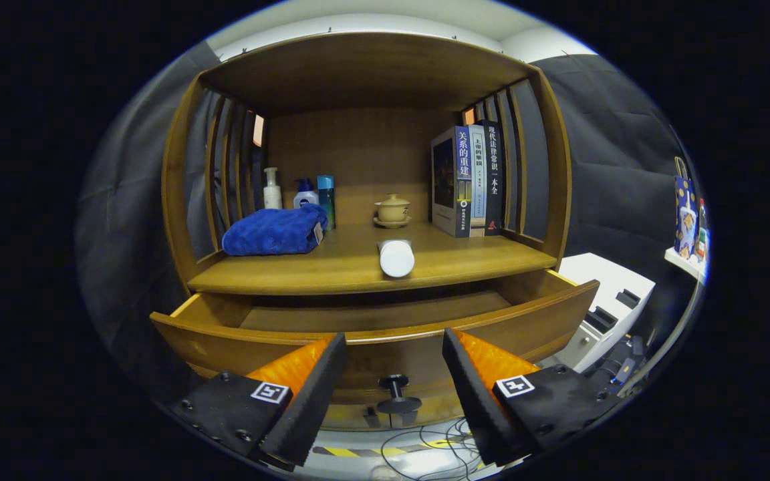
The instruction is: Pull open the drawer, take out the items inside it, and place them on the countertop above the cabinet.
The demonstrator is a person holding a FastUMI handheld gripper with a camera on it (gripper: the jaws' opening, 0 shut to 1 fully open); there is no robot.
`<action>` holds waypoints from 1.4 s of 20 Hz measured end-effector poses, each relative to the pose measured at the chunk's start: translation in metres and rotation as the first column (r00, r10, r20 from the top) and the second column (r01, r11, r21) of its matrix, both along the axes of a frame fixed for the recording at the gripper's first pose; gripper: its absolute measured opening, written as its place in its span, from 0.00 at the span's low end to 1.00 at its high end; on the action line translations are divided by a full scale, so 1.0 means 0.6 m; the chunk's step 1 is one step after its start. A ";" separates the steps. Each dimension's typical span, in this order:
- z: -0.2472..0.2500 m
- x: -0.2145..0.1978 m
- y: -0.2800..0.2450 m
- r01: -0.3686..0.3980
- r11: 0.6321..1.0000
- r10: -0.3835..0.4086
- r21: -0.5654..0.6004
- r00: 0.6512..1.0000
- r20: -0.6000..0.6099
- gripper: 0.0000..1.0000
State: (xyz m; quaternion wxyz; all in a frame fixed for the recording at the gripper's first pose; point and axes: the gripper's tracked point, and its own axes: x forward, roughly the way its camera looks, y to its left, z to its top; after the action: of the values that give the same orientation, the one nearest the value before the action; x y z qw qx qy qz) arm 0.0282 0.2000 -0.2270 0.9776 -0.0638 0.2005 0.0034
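A: How is the gripper sitting?

B: Its fingers are standing wide apart, gripping nothing. The drawer is hanging pulled out under the countertop, and its dark knob is showing in the gap between the fingers, touching neither one.

A: Is anything lying in the drawer?

B: The visible strip of its floor is looking bare; the front panel is hiding the rest, so I cannot tell.

A: And on the countertop?

B: A white cylinder is lying on its side near the front edge, at twelve o'clock from the fingers. A blue towel is resting at ten o'clock, with three bottles standing behind it. A lidded cup is sitting beyond the cylinder, and books are standing upright at one o'clock.
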 end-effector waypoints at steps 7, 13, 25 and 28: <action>-0.008 0.060 0.011 -0.033 0.999 0.033 -0.021 0.999 0.001 0.97; -0.015 0.097 0.014 -0.028 1.000 0.028 -0.007 1.000 -0.008 0.97; 0.003 0.117 0.015 -0.047 0.991 0.046 -0.124 0.999 -0.009 0.97; 0.058 0.104 0.013 -0.053 0.989 0.057 -0.135 0.998 0.023 0.97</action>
State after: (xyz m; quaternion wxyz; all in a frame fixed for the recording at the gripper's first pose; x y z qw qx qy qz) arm 0.0906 0.2076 -0.1922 0.9732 -0.1351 0.1853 0.0161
